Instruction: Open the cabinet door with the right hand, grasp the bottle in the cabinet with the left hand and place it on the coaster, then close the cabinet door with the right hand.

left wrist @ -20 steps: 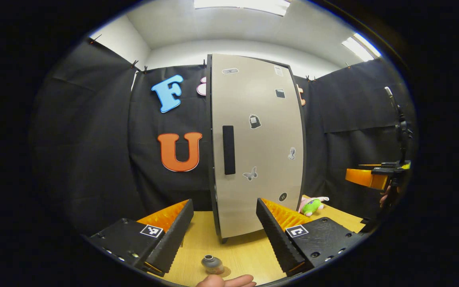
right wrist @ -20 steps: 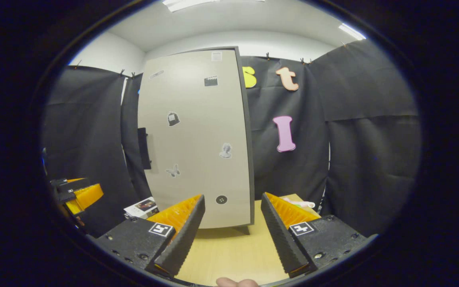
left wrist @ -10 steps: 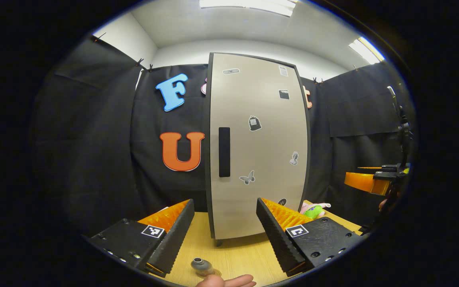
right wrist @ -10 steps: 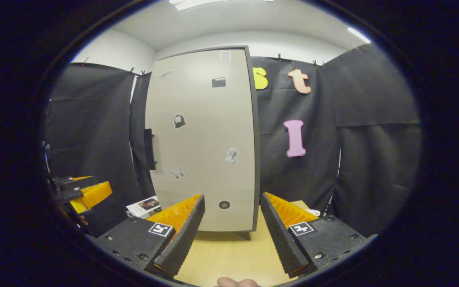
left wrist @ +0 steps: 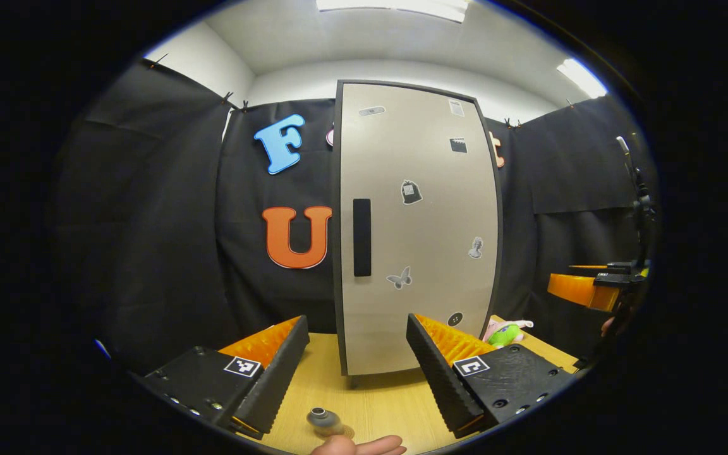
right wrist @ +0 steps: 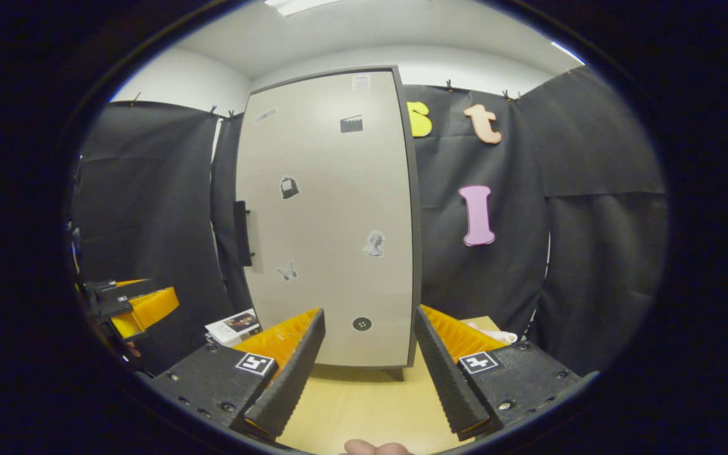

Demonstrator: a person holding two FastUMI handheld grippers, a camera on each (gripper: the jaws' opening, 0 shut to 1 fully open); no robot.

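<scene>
A tall cabinet (left wrist: 414, 227) stands on the wooden table with its beige door (right wrist: 332, 221) shut; a black vertical handle (left wrist: 362, 237) sits at the door's left edge. A small grey bottle (left wrist: 321, 419) stands upright on a brown coaster (left wrist: 342, 433) near the table's front edge. My left gripper (left wrist: 354, 373) hangs open above and just behind the bottle, facing the door, with nothing between its fingers. My right gripper (right wrist: 367, 373) is open too, facing the door's right half. In the left gripper view the right gripper (left wrist: 582, 287) shows far to the right.
A green and pink plush toy (left wrist: 504, 332) lies on the table right of the cabinet. A small printed box (right wrist: 234, 325) lies left of the cabinet. The left gripper (right wrist: 130, 303) shows at the left edge of the right gripper view. A thumb (left wrist: 357, 445) shows at the bottom.
Both views have shifted a little, so the cabinet sits further right in each. The bottle has slid lower and to the left in the left gripper view. Door and both grippers stay as they were.
</scene>
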